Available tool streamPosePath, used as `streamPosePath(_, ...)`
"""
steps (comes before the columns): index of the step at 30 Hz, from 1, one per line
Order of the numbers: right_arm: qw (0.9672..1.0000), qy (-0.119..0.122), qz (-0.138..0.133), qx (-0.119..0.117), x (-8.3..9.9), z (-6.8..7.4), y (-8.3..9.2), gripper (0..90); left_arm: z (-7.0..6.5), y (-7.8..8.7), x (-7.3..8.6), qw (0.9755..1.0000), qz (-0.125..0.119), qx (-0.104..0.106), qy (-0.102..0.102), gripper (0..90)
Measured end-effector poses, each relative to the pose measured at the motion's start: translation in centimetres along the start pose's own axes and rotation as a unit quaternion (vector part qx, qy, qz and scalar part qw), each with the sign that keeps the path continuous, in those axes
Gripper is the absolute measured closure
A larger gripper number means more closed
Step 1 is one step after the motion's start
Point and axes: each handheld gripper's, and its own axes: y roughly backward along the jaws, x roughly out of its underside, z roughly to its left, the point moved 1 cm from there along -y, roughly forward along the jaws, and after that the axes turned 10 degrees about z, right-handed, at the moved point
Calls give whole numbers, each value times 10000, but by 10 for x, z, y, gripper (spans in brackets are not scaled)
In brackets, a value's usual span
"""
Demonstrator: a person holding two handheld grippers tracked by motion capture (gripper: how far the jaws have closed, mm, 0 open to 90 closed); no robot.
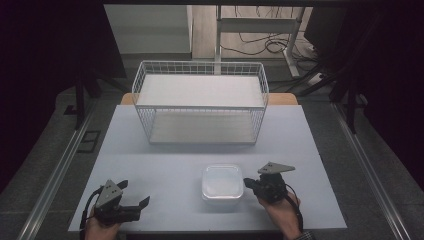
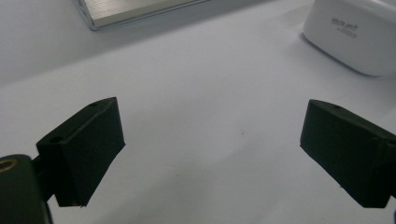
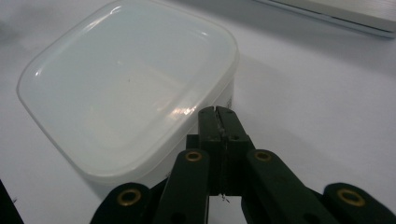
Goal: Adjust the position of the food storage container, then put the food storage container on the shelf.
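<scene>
From the high view, a white, square plastic container [image 1: 222, 183] with rounded corners and a translucent lid sits on the pale bench [image 1: 165, 165], near its front edge, in front of a white wire basket rack [image 1: 200, 102] with two shelves. The left hand-held gripper [image 1: 135, 193] rests at the front left, well apart from the container, its jaws spread. The right hand-held gripper [image 1: 248, 183] lies just beside the container's right side, jaws together.

In the left gripper view, the left hand-held gripper [image 2: 210, 140] shows its two black jaws wide apart over bare bench; the container [image 2: 359, 35] sits at upper right, faint lettering on its side.

In the right gripper view, the right hand-held gripper [image 3: 217, 112] has its jaws pressed together, empty, by the container's [image 3: 126, 88] glossy lid edge.
</scene>
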Motion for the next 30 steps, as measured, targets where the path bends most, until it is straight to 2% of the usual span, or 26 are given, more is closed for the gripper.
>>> streamPosePath(7,9998,157,-36,-85,-10,17,-13,887,-1,0,-1,10000,-5,15,-39,56)
streamPosePath(11,9997,202,-34,-140,-13,22,-17,887,-2,0,-1,10000,-12,38,-37,57)
streamPosePath(12,9995,310,23,-86,-12,22,-18,882,-2,-1,-1,10000,4,79,-21,57)
streamPosePath(14,9993,372,-39,-37,-10,20,-14,818,-3,-1,-1,9999,29,111,4,57)
streamPosePath(15,9993,372,-39,-37,-10,20,-14,818,-3,-1,-1,9999,29,111,4,57)
streamPosePath(16,9988,474,-106,35,-6,16,-8,671,-4,-1,-2,9999,26,169,5,56)
streamPosePath(17,9987,492,-127,106,-4,14,-6,607,-4,-1,-2,9998,43,193,27,56)
streamPosePath(20,9990,379,-243,53,4,7,1,425,-6,-3,-3,9996,115,269,57,50)
streamPosePath(21,9990,379,-243,53,4,7,1,425,-6,-3,-3,9996,115,269,57,46)
streamPosePath(22,9990,368,-243,22,7,3,5,349,-6,-4,-5,9995,138,292,69,44)
streamPosePath(26,9990,245,-342,-137,10,-3,12,261,-14,-8,-16,9983,137,562,-34,34)
streamPosePath(27,9990,245,-342,-137,10,-3,12,261,-14,-8,-16,9983,137,562,-34,37)
streamPosePath(28,9990,212,-367,-163,9,-4,14,250,-17,-11,-23,9969,120,779,-47,44)
streamPosePath(30,9990,211,-361,-164,8,-4,15,248,-19,-13,-26,9966,117,809,-67,50)
